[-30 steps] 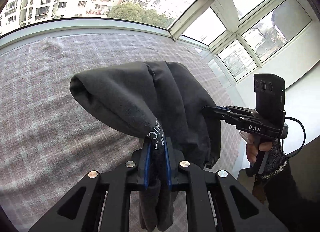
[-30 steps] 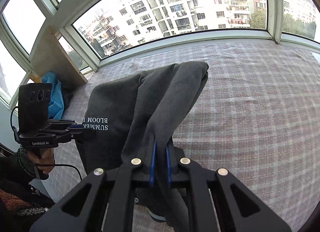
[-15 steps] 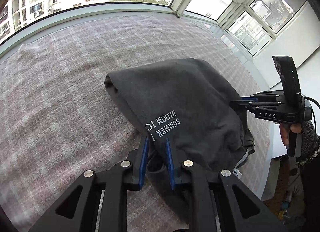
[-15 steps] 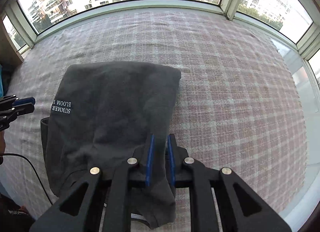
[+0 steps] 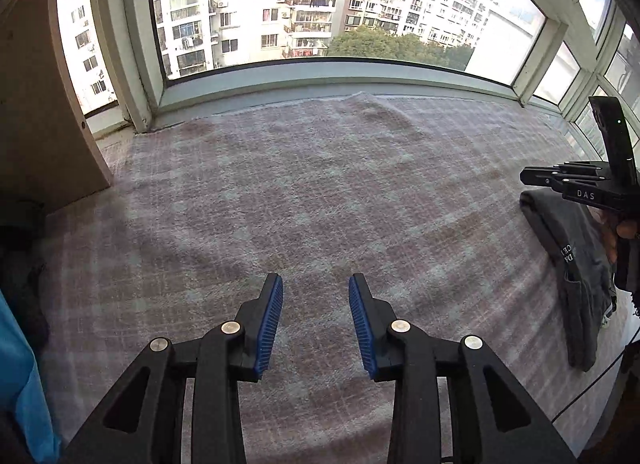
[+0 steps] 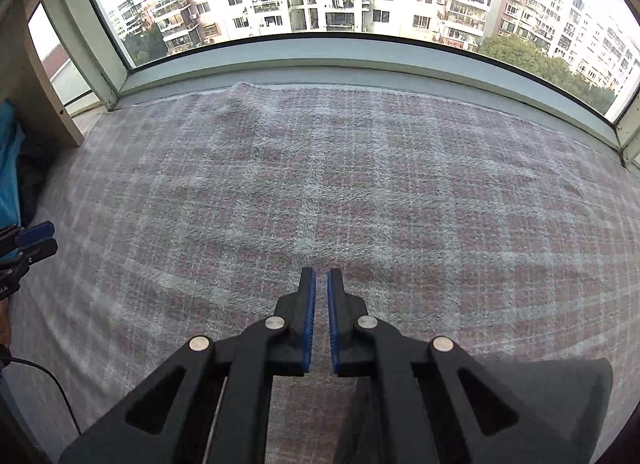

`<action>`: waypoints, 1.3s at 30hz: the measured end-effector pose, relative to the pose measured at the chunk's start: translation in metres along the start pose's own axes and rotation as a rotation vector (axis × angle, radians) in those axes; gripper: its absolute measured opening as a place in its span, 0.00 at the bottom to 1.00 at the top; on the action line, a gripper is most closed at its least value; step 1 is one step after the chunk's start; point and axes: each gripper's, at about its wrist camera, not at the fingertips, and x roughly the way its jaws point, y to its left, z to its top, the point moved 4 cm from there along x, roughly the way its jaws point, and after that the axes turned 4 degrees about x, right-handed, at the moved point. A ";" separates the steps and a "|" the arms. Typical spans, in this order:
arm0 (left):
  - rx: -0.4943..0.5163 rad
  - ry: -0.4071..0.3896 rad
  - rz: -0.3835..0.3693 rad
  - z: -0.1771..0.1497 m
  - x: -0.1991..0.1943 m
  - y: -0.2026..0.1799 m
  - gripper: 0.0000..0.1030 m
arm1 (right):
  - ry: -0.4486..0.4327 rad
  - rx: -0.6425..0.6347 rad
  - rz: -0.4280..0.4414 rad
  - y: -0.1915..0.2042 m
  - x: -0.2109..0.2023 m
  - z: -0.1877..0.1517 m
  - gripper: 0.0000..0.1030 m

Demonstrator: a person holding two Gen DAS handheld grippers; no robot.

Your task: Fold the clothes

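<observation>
While both tilt downward, left gripper [image 5: 315, 284] just opening (empty), right gripper [image 6: 321, 278] closed.

Blanket [image 5: 320, 192]: pink-grey plaid; folded garment [image 5: 576, 264]: charcoal, white lettering; gripper pads [image 5: 269, 324]: blue; cloth [image 6: 8, 168] at left: bright blue.

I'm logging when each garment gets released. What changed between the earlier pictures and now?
Both tongs let go of the dark shirt, which now lies folded on the plaid blanket at the right. The left tongs have just been opening and swung left, nothing between them; the right tongs stand nearly shut and empty. The blanket and the blue cloth stayed put.
</observation>
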 end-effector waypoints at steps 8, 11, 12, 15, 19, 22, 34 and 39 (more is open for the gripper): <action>-0.005 0.015 0.070 0.006 0.042 0.021 0.32 | -0.022 0.026 -0.067 -0.007 0.000 0.030 0.01; 0.005 0.000 0.079 0.019 0.048 0.023 0.32 | -0.010 0.023 -0.094 -0.004 -0.001 0.046 0.01; -0.002 -0.005 0.074 0.022 0.049 0.025 0.32 | 0.001 0.035 -0.090 -0.005 -0.003 0.050 0.02; -0.044 -0.014 0.039 0.028 0.048 0.032 0.32 | -0.101 0.065 -0.027 -0.001 -0.030 0.073 0.06; -0.066 -0.061 0.036 0.033 0.024 0.044 0.32 | -0.103 0.049 0.129 0.036 -0.030 0.100 0.09; -0.071 -0.095 0.010 0.032 0.000 0.042 0.32 | -0.028 -0.002 0.089 0.063 0.006 0.113 0.09; -0.019 -0.177 0.005 -0.001 -0.108 0.022 0.37 | -0.181 0.131 0.174 0.063 -0.113 0.141 0.42; 0.044 -0.240 0.018 -0.018 -0.162 -0.002 0.56 | -0.293 0.112 0.060 0.029 -0.239 0.019 0.53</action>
